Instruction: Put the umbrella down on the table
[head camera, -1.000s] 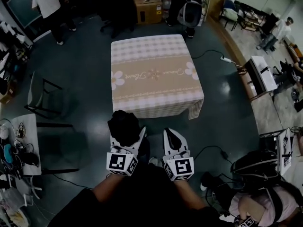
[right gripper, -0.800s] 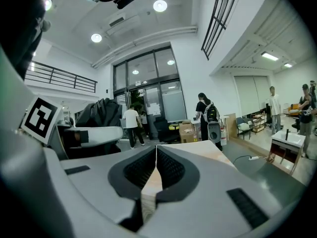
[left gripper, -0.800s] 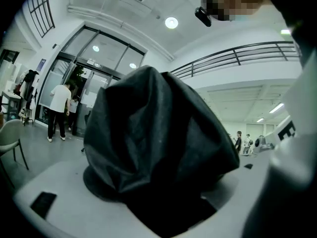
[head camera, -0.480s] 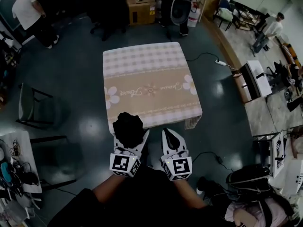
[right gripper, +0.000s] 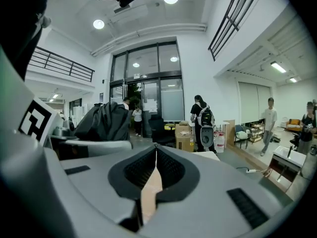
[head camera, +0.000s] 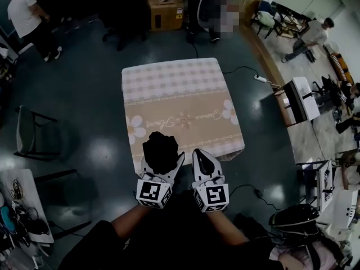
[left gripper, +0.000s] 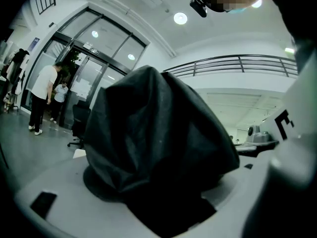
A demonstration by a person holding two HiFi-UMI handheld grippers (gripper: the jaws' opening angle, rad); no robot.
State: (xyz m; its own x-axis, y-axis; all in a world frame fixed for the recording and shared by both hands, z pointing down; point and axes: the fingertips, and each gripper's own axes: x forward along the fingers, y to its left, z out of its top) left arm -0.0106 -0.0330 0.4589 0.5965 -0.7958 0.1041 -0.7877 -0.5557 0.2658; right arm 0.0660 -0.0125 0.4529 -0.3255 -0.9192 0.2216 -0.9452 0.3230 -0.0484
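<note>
A folded black umbrella (head camera: 161, 151) stands upright in my left gripper (head camera: 162, 163), whose jaws are shut on its lower part; its crumpled black fabric (left gripper: 153, 148) fills the left gripper view. It hangs over the near edge of the table (head camera: 180, 91), which wears a beige checked cloth with daisies. My right gripper (head camera: 203, 161) is just to the right of it, shut with nothing between its jaws (right gripper: 155, 160). The umbrella (right gripper: 106, 122) shows at the left of the right gripper view.
A metal chair (head camera: 34, 136) stands to the table's left. Cardboard boxes (head camera: 163, 7) and people are beyond its far side. A power strip and cable (head camera: 260, 77) lie on the floor at the right. A cluttered white table (head camera: 19, 207) is at the lower left.
Both grippers and the umbrella have come closer to the table; the umbrella now overlaps its near edge. Both grippers keep the same state.
</note>
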